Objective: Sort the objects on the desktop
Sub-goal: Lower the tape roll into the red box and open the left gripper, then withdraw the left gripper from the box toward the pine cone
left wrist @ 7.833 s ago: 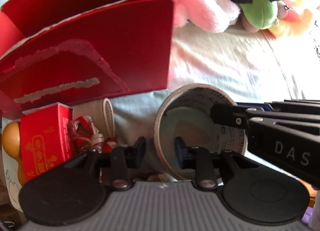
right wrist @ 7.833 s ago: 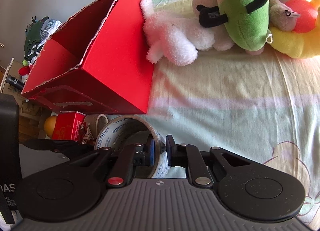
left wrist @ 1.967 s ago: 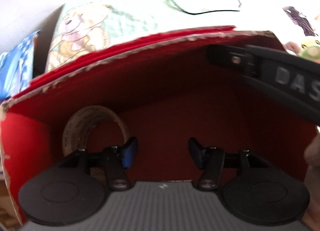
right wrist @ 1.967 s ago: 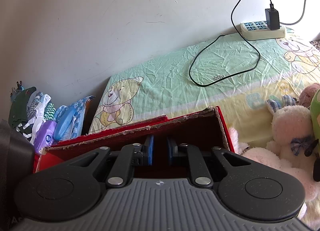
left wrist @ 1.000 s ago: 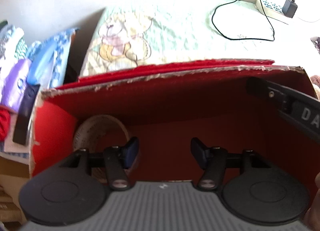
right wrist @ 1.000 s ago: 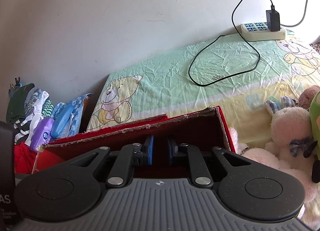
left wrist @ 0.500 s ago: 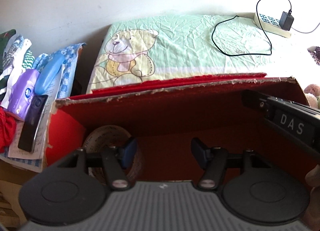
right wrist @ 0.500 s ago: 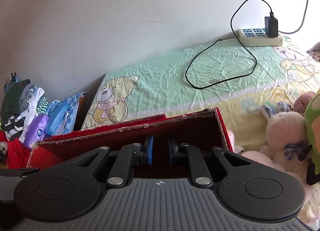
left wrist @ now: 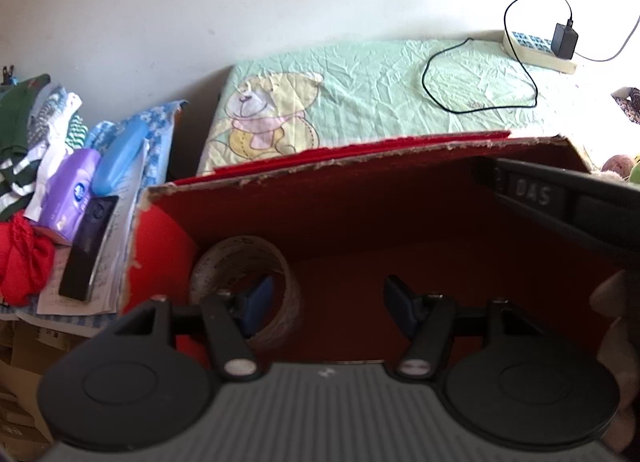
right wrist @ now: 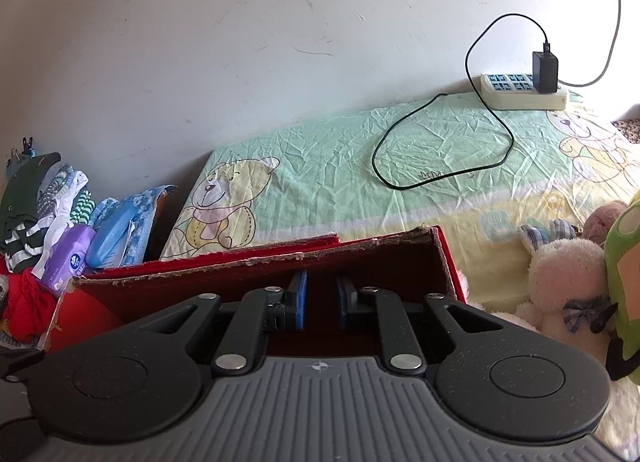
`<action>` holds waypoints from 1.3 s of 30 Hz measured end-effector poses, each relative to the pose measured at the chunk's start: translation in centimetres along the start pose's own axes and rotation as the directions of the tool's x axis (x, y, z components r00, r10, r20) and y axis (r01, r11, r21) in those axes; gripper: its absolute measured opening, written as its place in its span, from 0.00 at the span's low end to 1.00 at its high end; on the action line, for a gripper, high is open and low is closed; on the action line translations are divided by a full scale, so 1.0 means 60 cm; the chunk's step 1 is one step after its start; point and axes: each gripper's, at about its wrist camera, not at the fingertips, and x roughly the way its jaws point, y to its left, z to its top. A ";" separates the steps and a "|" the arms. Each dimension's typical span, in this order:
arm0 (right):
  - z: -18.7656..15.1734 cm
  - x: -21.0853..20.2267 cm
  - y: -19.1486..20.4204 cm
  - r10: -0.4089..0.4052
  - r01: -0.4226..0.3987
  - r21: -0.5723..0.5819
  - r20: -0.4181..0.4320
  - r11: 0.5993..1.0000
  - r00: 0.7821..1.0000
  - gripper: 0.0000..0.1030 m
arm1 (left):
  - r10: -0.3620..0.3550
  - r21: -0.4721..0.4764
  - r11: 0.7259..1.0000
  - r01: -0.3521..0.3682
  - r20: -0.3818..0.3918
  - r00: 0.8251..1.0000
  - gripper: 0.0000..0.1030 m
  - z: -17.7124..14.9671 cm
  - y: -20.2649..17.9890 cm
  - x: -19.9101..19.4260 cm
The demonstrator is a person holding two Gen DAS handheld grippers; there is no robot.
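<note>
The red cardboard box stands open on the bed. A roll of clear tape stands on edge inside it, against the left wall. My left gripper hangs open over the box's interior, holding nothing. Its left fingertip overlaps the roll's hole in the view, and I cannot tell whether they touch. The right tool's black housing crosses the box's right side. My right gripper sits just above the red box, its jaws almost together with only a narrow slit and nothing between them.
Left of the box lies a pile: a purple pack, a blue case, a black remote, red cloth and clothes. A power strip with a black cable lies on the bear-print sheet. Plush toys crowd the right. A hand is at the edge.
The tape roll, between the jaws on the bed 7.8 s ago, now rests in the box. My left gripper has drawn up and back, open. The right has barely moved.
</note>
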 end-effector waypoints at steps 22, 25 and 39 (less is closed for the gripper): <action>0.008 -0.154 -0.046 0.343 -0.351 0.067 0.108 0.934 0.933 0.24 | 0.039 -0.126 0.992 -0.021 0.143 0.989 0.74 -0.056 0.013 -0.152; -0.002 -0.195 -0.071 0.410 -0.417 0.045 0.106 0.908 0.906 0.24 | 0.010 -0.142 0.990 0.014 0.166 0.986 0.77 -0.072 0.008 -0.178; -0.146 -0.236 -0.186 0.479 -0.484 0.022 -0.184 0.875 0.858 0.27 | -0.194 -0.009 0.980 0.197 0.141 0.971 0.80 -0.216 -0.099 -0.215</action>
